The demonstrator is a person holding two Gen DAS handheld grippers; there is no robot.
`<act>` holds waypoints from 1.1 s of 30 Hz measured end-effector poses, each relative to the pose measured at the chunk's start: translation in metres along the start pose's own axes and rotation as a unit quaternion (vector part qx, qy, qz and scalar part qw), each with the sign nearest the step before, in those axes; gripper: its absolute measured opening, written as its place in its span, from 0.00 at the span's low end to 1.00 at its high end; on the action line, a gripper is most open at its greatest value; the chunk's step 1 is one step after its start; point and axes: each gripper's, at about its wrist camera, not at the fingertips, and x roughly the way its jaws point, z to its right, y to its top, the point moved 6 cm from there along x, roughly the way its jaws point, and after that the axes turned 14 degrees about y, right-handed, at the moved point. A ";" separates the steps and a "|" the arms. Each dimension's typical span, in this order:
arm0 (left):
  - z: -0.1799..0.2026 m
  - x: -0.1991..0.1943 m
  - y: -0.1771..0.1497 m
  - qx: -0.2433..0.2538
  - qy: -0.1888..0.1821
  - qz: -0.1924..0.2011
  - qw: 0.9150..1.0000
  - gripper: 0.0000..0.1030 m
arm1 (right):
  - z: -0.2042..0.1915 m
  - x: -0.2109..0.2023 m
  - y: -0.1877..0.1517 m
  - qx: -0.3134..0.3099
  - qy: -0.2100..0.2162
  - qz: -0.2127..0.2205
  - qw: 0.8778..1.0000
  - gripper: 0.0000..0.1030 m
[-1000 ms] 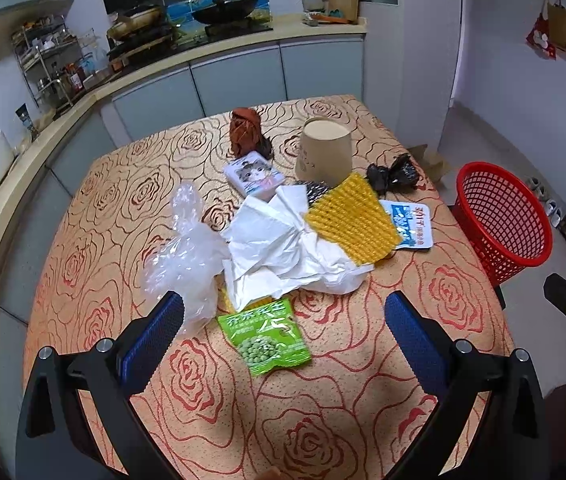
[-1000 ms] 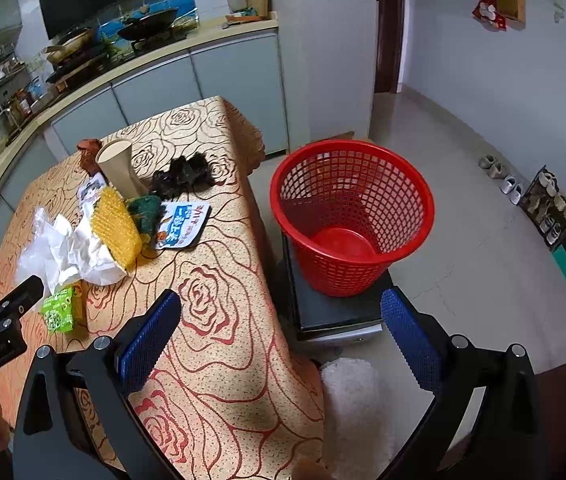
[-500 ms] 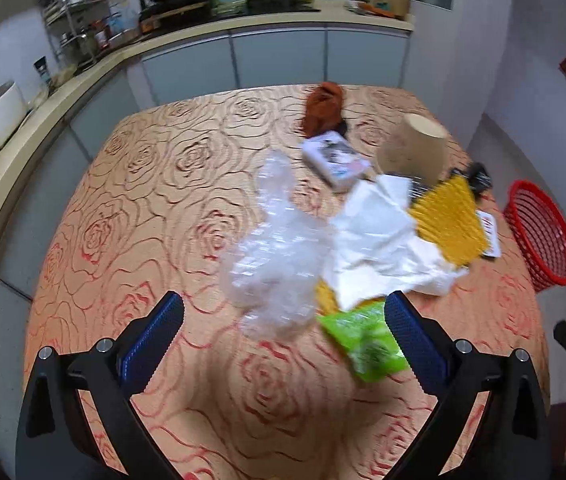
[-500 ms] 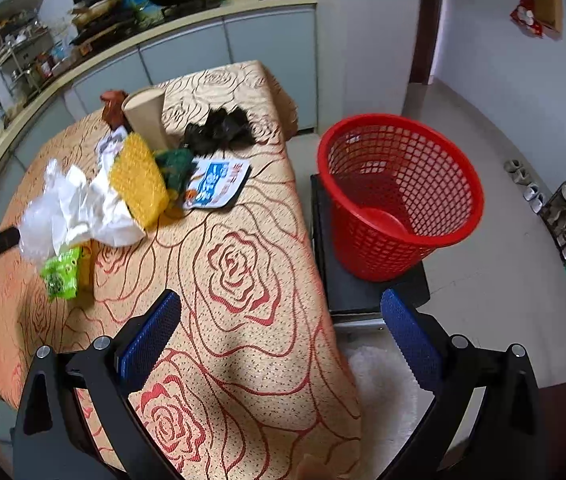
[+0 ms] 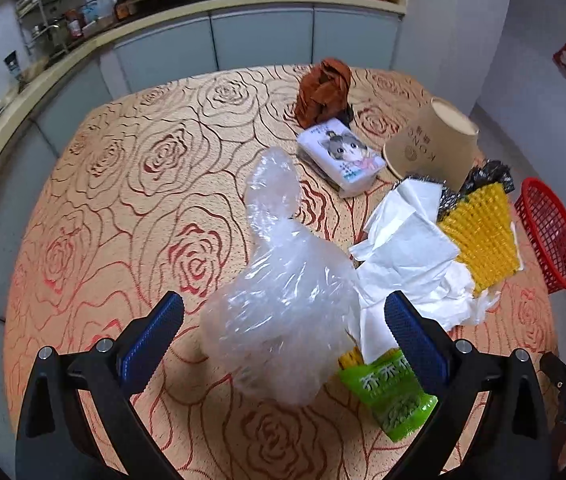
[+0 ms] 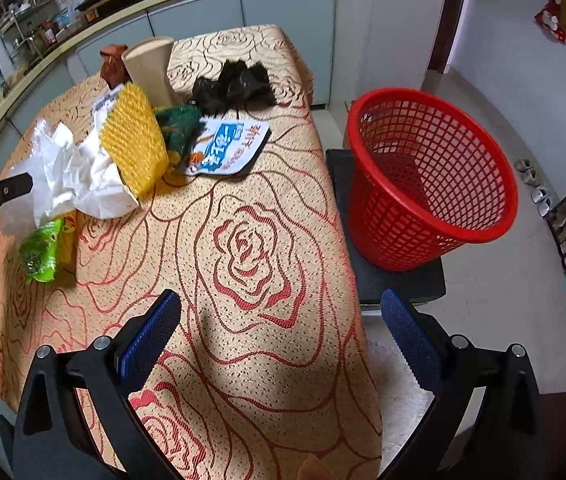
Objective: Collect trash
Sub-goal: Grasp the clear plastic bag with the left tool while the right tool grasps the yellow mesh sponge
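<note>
Trash lies on a table with a rose-patterned cloth. A crumpled clear plastic bag sits between the blue pads of my open left gripper, which touches nothing. Beside it lie white crumpled paper, a green snack packet, a yellow foam net, a tissue pack, a paper cup on its side and a brown wrapper. My right gripper hangs open over the table's near right corner. A red mesh basket stands right of the table on a dark stool.
A blue-and-white pouch, a black crumpled bag and green netting lie near the table's right edge. Kitchen counter and cabinets run behind the table. Shoes line the floor at far right.
My left gripper has swung left and moved in over the clear plastic bag. My right gripper has shifted left, from over the floor and basket to over the table corner.
</note>
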 end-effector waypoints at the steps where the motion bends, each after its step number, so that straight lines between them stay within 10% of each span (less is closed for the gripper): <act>1: 0.001 0.002 0.000 0.003 0.000 -0.001 1.000 0.94 | 0.000 0.003 0.000 -0.001 -0.002 -0.004 1.000 0.95; 18: 0.009 0.023 -0.009 0.023 -0.014 -0.027 0.999 0.34 | 0.003 0.027 -0.007 0.000 -0.004 -0.027 1.000 0.95; 33: -0.011 -0.010 -0.004 0.003 -0.038 0.018 0.999 0.29 | 0.005 0.027 -0.008 0.001 0.005 -0.030 1.000 0.95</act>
